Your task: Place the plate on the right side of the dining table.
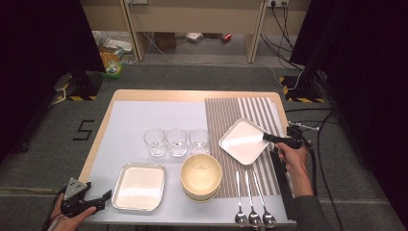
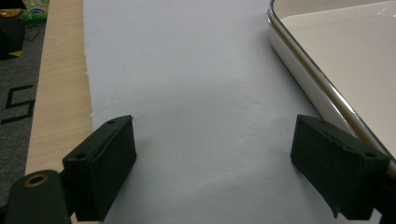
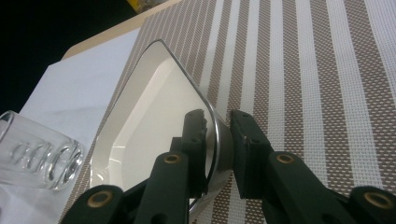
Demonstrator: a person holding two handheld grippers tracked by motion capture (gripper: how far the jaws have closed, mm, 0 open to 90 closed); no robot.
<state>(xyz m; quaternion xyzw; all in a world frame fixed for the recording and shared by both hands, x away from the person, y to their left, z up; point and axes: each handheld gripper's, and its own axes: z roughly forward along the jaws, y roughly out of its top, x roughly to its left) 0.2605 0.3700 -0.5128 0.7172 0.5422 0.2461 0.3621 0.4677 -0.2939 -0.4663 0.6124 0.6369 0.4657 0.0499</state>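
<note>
A white square plate (image 1: 240, 142) lies cornerwise on the striped placemat (image 1: 226, 110). My right gripper (image 1: 265, 137) comes in from the right and is shut on its right corner. In the right gripper view the jaws (image 3: 218, 121) straddle the plate's (image 3: 154, 116) metal-edged rim, one inside and one outside. My left gripper (image 1: 103, 198) rests at the table's front left corner, open with nothing in it. In the left gripper view its jaws (image 2: 215, 154) stand wide over the white mat (image 2: 187, 70), with a second white square plate (image 2: 345, 60) just to their right.
Three clear glasses (image 1: 176, 141) stand in a row mid-table, one of them in the right gripper view (image 3: 39, 156). Stacked cream bowls (image 1: 201, 175) sit in front of them beside the second plate (image 1: 139, 186). Three spoons (image 1: 250, 202) lie at the placemat's front edge.
</note>
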